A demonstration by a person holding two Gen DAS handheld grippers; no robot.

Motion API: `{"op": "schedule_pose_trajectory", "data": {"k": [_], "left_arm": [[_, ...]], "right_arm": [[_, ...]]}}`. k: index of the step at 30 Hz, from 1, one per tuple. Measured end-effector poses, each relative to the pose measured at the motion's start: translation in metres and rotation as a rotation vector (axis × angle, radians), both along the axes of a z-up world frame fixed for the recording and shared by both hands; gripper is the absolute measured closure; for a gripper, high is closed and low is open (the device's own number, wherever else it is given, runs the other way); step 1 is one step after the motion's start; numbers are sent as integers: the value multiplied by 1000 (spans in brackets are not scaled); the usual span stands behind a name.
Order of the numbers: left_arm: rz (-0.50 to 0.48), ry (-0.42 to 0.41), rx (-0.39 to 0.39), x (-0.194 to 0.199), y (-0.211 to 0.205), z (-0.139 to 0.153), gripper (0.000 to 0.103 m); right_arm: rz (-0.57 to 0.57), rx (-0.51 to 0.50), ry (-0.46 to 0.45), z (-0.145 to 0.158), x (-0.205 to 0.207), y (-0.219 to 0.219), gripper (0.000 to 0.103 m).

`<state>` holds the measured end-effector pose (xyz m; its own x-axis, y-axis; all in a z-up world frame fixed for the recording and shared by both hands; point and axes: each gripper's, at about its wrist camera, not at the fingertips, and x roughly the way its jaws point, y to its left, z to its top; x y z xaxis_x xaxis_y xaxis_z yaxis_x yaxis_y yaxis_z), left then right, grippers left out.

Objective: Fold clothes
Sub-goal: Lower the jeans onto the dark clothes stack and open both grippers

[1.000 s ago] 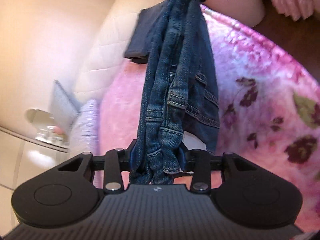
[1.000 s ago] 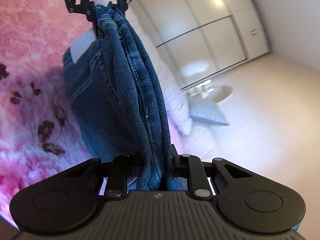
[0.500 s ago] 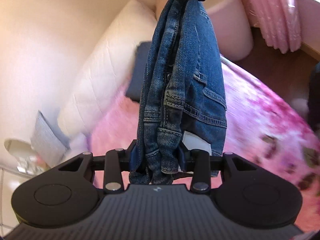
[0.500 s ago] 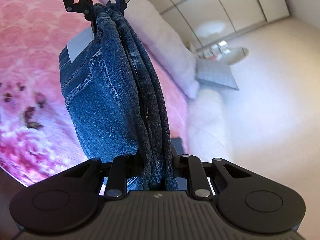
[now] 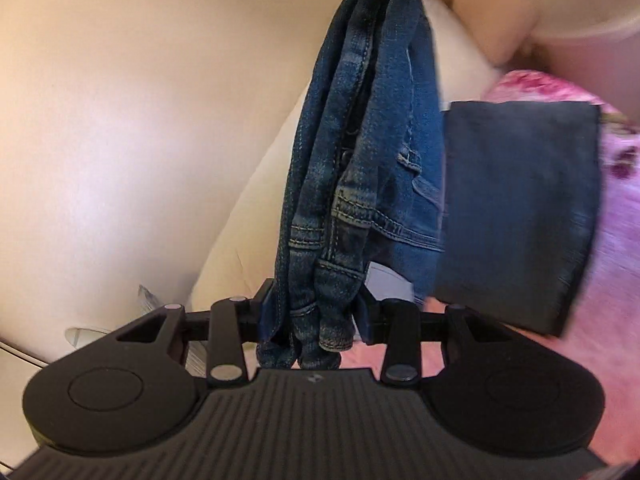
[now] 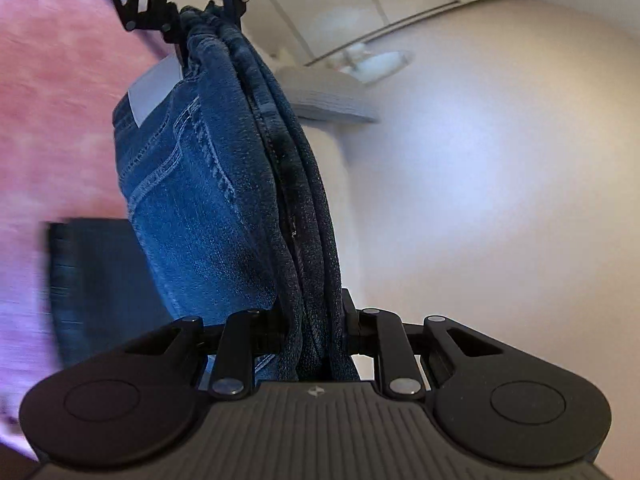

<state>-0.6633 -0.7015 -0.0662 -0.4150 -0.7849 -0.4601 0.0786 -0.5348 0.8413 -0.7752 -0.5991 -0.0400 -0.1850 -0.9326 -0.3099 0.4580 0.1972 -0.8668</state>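
Here the folded blue jeans [image 5: 360, 184] hang in the air, stretched between the two claws. The left gripper [image 5: 316, 312] is clamped tight on one bunched end, where waistband hems and a white label show. The right gripper [image 6: 316, 328] is pinched just as firmly on the other end, with thick doubled seams running straight out from its jaws. In each wrist view the denim's long axis runs from 6 o'clock, at the near claw, up to 12 o'clock, where the other claw appears at the top edge. So the claws face each other along the bundle, and neither is nearer to it than the other.

Below the jeans lies a pink floral bedspread [image 5: 616, 264]. On it rests a dark navy folded garment [image 5: 516, 216], at about 3 o'clock from the hanging denim in the left view and at 8 o'clock in the right view [image 6: 100, 280]. A white pillow [image 5: 256, 216] sits behind, at 9 o'clock in the left view.

My guess is that the bundle will be set down on or beside that navy piece. For that, the taut axis should stay level as both hands come down together.
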Motion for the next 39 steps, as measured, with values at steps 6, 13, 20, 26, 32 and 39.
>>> {"op": "schedule_pose_trajectory", "data": {"k": [6,13,20,26,32,39], "left_arm": [[-34,-135,157,-41,0,-176,66],[-86,-120,115,-28,27,-240,64],[-121,-110,131,-23,23,-219,67],[-137,-128,132,-12,39,-238,67],[-139,-134,133,-11,41,-230,64],[43,-23,274,26,42,-206,55]], "right_arm": [[-66,121,-57,-121,-57,-30,82],[-73,294,-71,-249,-71,1,79],[-110,312,-117,-231,-76,5,85],[-121,288,-89,-237,-63,40,84],[-145,302,-71,-252,-59,61,80],[-247,343,-156,-229,-60,98,64]]}}
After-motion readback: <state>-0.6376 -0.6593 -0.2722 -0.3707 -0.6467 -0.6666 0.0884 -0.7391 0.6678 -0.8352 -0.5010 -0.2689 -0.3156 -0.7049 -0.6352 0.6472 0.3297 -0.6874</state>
